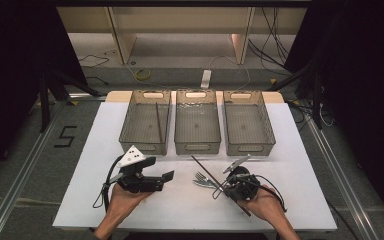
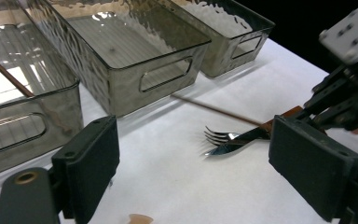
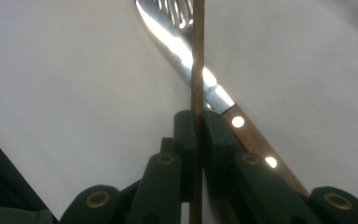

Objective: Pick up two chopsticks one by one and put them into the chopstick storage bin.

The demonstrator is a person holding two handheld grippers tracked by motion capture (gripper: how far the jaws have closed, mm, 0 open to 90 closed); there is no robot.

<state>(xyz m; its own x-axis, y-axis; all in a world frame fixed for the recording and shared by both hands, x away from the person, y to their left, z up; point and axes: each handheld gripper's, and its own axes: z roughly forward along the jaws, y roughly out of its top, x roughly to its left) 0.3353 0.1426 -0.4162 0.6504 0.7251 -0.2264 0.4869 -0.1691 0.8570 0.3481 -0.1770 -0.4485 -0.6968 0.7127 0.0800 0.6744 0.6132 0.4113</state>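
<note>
Right gripper (image 3: 197, 135) clamped on chopstick (image 3: 197, 56), centre frame, over knife (image 3: 223, 100). Left gripper (image 2: 193, 163) wide, empty. Next, probably: lift clear, carry to upper-left bin (image 1: 130, 131).

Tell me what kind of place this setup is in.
Probably a lab or recording workspace, not a kitchen: a white-covered table stands amid metal floor rails and loose cables, three identical grey bins are lined up, and both hands hold instrumented grippers, left gripper and right gripper.
</note>
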